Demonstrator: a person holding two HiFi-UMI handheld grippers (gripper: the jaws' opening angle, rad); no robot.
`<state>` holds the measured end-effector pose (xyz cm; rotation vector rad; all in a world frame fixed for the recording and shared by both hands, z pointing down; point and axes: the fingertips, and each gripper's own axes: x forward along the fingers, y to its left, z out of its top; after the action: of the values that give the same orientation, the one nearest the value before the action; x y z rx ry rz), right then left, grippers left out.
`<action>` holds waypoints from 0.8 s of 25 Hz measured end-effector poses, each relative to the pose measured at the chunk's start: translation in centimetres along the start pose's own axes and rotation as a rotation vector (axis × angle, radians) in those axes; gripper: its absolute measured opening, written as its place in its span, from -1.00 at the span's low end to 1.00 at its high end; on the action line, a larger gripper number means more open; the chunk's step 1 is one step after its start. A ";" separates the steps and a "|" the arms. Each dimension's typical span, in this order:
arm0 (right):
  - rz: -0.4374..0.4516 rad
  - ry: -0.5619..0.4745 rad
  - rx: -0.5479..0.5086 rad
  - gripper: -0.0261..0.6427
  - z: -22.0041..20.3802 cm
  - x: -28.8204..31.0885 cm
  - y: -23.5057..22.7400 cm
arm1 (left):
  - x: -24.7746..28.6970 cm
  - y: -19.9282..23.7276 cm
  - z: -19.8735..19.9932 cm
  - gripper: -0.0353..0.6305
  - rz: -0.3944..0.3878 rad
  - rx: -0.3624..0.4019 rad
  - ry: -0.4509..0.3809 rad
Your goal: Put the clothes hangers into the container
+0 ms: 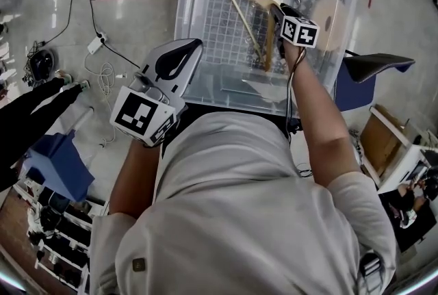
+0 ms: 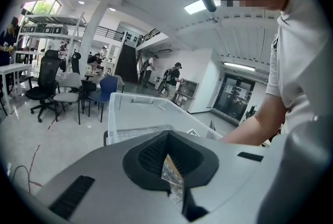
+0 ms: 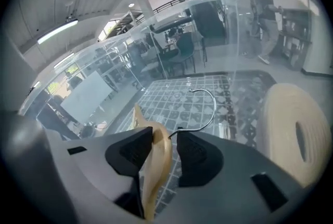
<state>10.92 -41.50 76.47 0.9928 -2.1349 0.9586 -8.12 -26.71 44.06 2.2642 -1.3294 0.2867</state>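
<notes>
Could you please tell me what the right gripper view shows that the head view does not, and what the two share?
Only the right gripper view: the hanger's metal hook, and how the right gripper stands, jaws apart, with the wooden hanger against one pad and clear of the other. Only the head view: the left gripper, empty, near the clear container, and the cables on the floor. Both: the hanger, the container with its patterned bottom, and a pale roll inside it.
</notes>
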 end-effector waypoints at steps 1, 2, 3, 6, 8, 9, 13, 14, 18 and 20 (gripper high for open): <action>-0.004 0.003 0.013 -0.43 0.0 0.3 -0.4 | 0.1 0.0 0.0 -0.84 0.000 0.000 0.002; -0.006 0.007 0.025 -0.41 -0.1 0.6 -0.8 | 0.2 0.0 -0.1 -0.84 0.001 -0.001 0.004; -0.004 0.012 0.037 -0.39 -0.3 0.9 -1.1 | 0.4 0.0 -0.2 -0.84 0.001 -0.002 0.005; 0.008 0.029 0.077 -0.37 -0.7 1.7 -2.1 | 0.8 -0.3 -0.5 -0.84 -0.002 -0.005 0.010; 0.010 0.037 0.110 -0.36 -0.9 2.2 -2.8 | 1.0 -0.5 -0.7 -0.84 -0.004 -0.007 0.015; 0.007 0.041 0.128 -0.34 -1.1 2.5 -3.1 | 1.1 -0.6 -0.9 -0.84 -0.005 -0.008 0.018; -0.019 0.076 0.168 -0.29 -1.8 3.5 -4.4 | 1.3 -0.6 -1.1 -0.84 -0.004 -0.011 0.026; -0.032 0.084 0.166 -0.28 -1.8 3.6 -4.5 | 1.3 -0.6 -1.1 -0.84 -0.002 -0.011 0.026; -0.087 0.118 0.162 -0.23 -1.8 3.9 -5.2 | 1.3 -0.4 -1.0 -0.84 0.005 -0.014 0.026; -0.097 0.147 0.184 -0.23 -2.2 4.3 -5.5 | 1.3 -0.4 -1.1 -0.84 0.006 -0.015 0.027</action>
<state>13.51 -43.95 82.87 1.0694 -1.8864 1.1588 -7.06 -27.00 45.41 2.2364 -1.3199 0.3074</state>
